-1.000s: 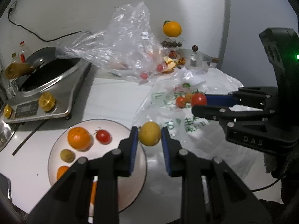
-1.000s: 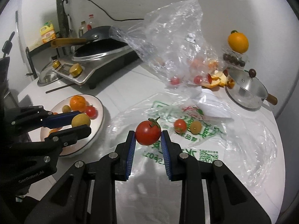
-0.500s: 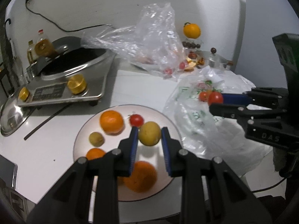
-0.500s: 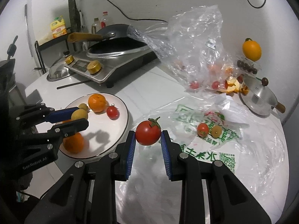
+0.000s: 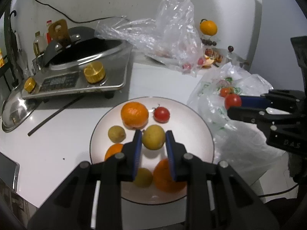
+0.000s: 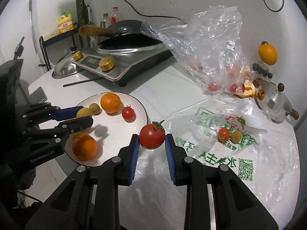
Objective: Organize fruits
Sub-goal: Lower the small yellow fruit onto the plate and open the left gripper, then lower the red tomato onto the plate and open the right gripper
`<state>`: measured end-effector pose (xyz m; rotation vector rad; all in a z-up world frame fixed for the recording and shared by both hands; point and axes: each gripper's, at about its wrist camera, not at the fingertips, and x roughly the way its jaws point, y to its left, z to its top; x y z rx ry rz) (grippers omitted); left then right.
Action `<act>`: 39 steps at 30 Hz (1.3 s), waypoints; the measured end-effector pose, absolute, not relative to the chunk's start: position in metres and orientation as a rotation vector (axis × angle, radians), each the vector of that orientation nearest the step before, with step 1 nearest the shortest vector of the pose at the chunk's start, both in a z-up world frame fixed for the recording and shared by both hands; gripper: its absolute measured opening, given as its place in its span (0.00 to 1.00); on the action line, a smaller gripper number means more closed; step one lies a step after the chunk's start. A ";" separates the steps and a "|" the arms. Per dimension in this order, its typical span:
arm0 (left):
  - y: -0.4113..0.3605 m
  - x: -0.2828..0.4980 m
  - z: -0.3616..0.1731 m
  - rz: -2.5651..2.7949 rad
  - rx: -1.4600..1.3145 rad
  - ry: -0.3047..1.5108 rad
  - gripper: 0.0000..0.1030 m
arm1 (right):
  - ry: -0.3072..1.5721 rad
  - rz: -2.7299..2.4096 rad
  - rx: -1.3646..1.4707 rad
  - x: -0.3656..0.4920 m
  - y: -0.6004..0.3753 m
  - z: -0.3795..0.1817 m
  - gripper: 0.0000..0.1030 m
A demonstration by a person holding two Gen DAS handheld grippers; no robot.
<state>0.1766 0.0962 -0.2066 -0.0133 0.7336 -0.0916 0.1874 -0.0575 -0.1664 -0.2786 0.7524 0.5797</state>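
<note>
We see a white tabletop (image 5: pixel 57 145) carrying an induction cooker (image 5: pixel 80 76) at its far left corner. A printed plastic bag (image 6: pixel 230 153) spreads along the right edge, a small tomato (image 6: pixel 223 134) on it. Near the front edge sits a white plate (image 5: pixel 191 126) with oranges (image 5: pixel 134 115) and a cherry tomato (image 5: pixel 162 114). Above it, our left gripper (image 5: pixel 153 140) clamps a yellow-green fruit (image 5: pixel 153 137). Our right gripper (image 6: pixel 151 143) pinches a red tomato (image 6: pixel 152 136) just right of the plate.
</note>
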 end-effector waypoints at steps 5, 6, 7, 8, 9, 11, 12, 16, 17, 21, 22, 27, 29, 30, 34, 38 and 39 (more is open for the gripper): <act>0.100 0.181 -0.213 -0.089 -0.016 0.748 0.25 | 0.757 0.587 -0.283 0.189 -0.052 -0.169 0.29; 0.101 0.182 -0.214 -0.088 -0.016 0.753 0.25 | 0.758 0.589 -0.284 0.189 -0.050 -0.169 0.29; 0.101 0.183 -0.216 -0.087 -0.013 0.759 0.25 | 0.759 0.591 -0.285 0.190 -0.050 -0.170 0.29; 0.101 0.184 -0.217 -0.086 -0.011 0.763 0.25 | 0.760 0.594 -0.285 0.190 -0.049 -0.170 0.29; 0.102 0.185 -0.219 -0.086 -0.012 0.770 0.25 | 0.760 0.598 -0.286 0.190 -0.047 -0.171 0.29; 0.102 0.187 -0.221 -0.085 -0.012 0.781 0.25 | 0.763 0.604 -0.290 0.190 -0.045 -0.172 0.29; 0.102 0.187 -0.223 -0.086 -0.011 0.785 0.26 | 0.764 0.607 -0.291 0.189 -0.044 -0.173 0.29; 0.102 0.189 -0.223 -0.087 -0.010 0.787 0.26 | 0.766 0.610 -0.297 0.189 -0.041 -0.174 0.29; 0.102 0.190 -0.223 -0.087 -0.010 0.787 0.26 | 0.766 0.610 -0.298 0.190 -0.041 -0.174 0.29; 0.102 0.190 -0.222 -0.086 -0.016 0.789 0.26 | 0.766 0.615 -0.300 0.190 -0.039 -0.173 0.29; 0.102 0.189 -0.222 -0.085 -0.019 0.787 0.26 | 0.765 0.619 -0.302 0.190 -0.038 -0.173 0.29; 0.108 0.181 -0.209 -0.086 -0.043 0.744 0.32 | 0.766 0.636 -0.309 0.191 -0.030 -0.174 0.29; 0.111 0.179 -0.205 -0.080 -0.045 0.731 0.34 | 0.765 0.647 -0.316 0.192 -0.024 -0.175 0.29; 0.113 0.178 -0.203 -0.077 -0.050 0.724 0.35 | 0.764 0.652 -0.320 0.192 -0.021 -0.174 0.29; 0.123 0.177 -0.199 -0.061 -0.068 0.712 0.40 | 0.766 0.678 -0.335 0.194 -0.005 -0.176 0.29; 0.133 0.176 -0.198 -0.045 -0.083 0.708 0.42 | 0.778 0.696 -0.346 0.197 0.008 -0.181 0.29; 0.137 0.176 -0.198 -0.042 -0.091 0.707 0.43 | 0.780 0.699 -0.348 0.198 0.010 -0.182 0.29</act>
